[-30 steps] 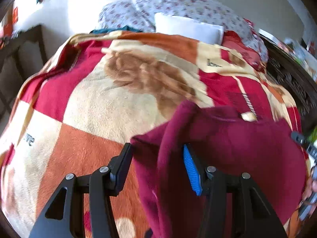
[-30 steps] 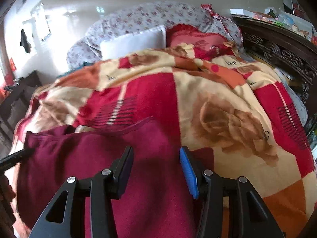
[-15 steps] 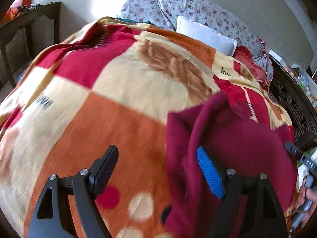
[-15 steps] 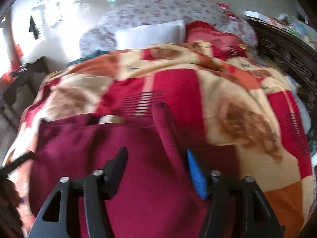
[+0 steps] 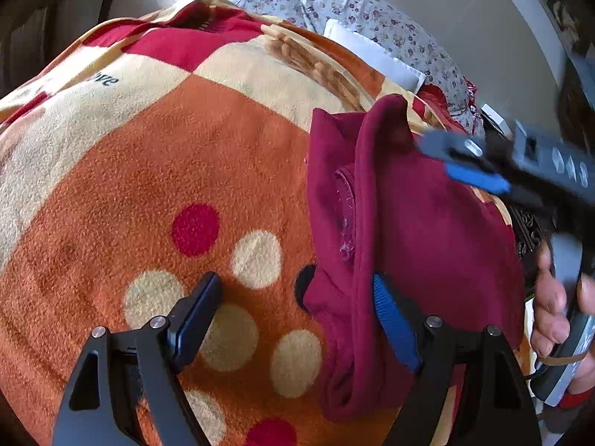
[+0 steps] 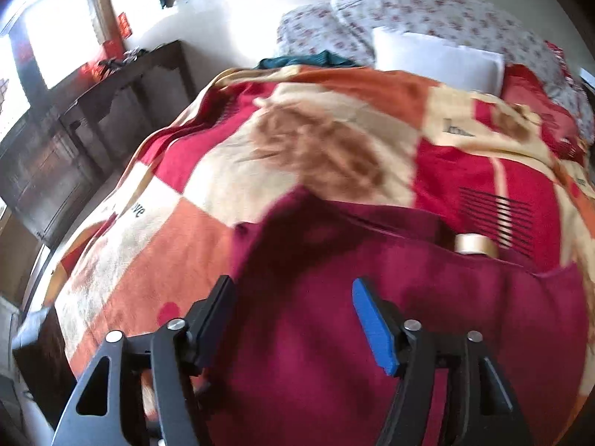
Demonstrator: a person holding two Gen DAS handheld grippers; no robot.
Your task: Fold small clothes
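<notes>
A maroon garment (image 5: 438, 230) lies on the patterned blanket (image 5: 148, 171), with a raised fold running along its left part. My left gripper (image 5: 297, 319) is open and low over the blanket at the garment's left edge, its blue pad against the fold. My right gripper (image 6: 293, 319) is open just above the maroon garment (image 6: 372, 297). It also shows blurred in the left wrist view (image 5: 465, 163), over the garment's far end. A beige collar patch (image 6: 472, 245) shows at the garment's far edge.
A white pillow (image 6: 435, 59) and floral pillows (image 6: 427, 11) lie at the head of the bed. A dark wooden cabinet (image 6: 74, 141) stands on the left. A carved dark bed frame (image 5: 528, 230) runs along the right, by the person's hand (image 5: 554, 308).
My left gripper has moved left, off the garment, and now straddles its left edge. My right gripper has swung left over the garment. The raised fold now lies further over.
</notes>
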